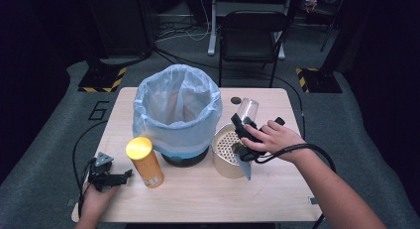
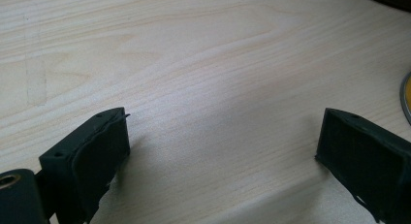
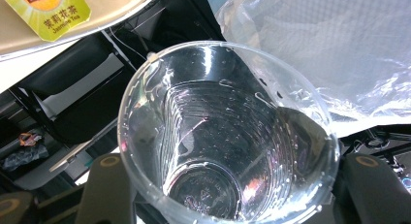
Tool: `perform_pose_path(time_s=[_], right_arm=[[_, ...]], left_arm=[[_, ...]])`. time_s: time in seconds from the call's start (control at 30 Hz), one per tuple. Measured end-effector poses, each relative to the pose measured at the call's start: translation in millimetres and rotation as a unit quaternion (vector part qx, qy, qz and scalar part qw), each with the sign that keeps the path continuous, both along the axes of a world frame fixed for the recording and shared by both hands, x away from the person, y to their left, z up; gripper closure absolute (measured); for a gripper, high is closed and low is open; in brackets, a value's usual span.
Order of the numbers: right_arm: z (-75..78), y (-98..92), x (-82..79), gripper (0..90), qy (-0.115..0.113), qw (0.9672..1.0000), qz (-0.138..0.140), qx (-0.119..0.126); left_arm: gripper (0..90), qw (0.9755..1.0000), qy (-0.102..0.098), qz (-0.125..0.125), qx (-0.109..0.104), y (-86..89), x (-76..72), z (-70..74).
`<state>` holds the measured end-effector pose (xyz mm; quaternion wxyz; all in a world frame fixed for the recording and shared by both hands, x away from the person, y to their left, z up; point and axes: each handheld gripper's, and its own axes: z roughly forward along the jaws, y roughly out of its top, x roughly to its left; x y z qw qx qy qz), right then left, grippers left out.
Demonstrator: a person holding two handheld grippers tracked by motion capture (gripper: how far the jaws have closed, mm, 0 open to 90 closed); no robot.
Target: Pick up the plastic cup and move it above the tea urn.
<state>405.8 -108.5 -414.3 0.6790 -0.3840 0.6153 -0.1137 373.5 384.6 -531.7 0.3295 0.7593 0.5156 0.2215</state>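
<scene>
One clear plastic cup (image 1: 247,110) sits clamped in our right gripper (image 1: 242,124), tilted above one perforated metal canister (image 1: 226,152); just left of it stands one bin (image 1: 178,115) lined with a blue bag; one yellow-lidded can (image 1: 143,162) stands between that and our left gripper (image 1: 106,175), jaws wide, empty, on the table (image 1: 208,194).

bin (image 1: 177,110) ctr | can (image 1: 144,161) front-L | strainer pot (image 1: 226,150) R | cup (image 1: 246,110) behind pot
</scene>
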Motion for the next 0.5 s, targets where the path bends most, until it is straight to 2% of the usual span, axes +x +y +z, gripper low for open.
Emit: perform_pose_path(time_s=[0.07,0.1,0.13,0.4,0.5], right_arm=[[1.4,1.8,-0.4,39.6,-0.005,0.9998,0.002,-0.018],[0.6,0.5,-0.5,39.6,0.0,1.0,-0.002,-0.005],[0.9,2.0,-1.0,39.6,-0.003,0.9999,0.002,-0.015],[0.4,4.8,-3.5,39.5,0.001,0.9997,0.009,-0.024],[1.1,5.4,-4.2,39.5,0.003,0.9998,0.013,-0.015]], left_arm=[[4.6,1.0,0.0,0.0,0.0,0.0,0.0,-0.1],[4.6,1.0,0.002,-0.001,0.001,0.1,-0.1,0.3],[4.5,1.0,0.002,-0.001,0.001,0.1,-0.1,0.3],[4.6,1.0,0.001,-0.001,0.001,0.2,-0.1,0.3],[4.6,1.0,-0.002,0.001,-0.001,-0.2,0.1,-0.3]])
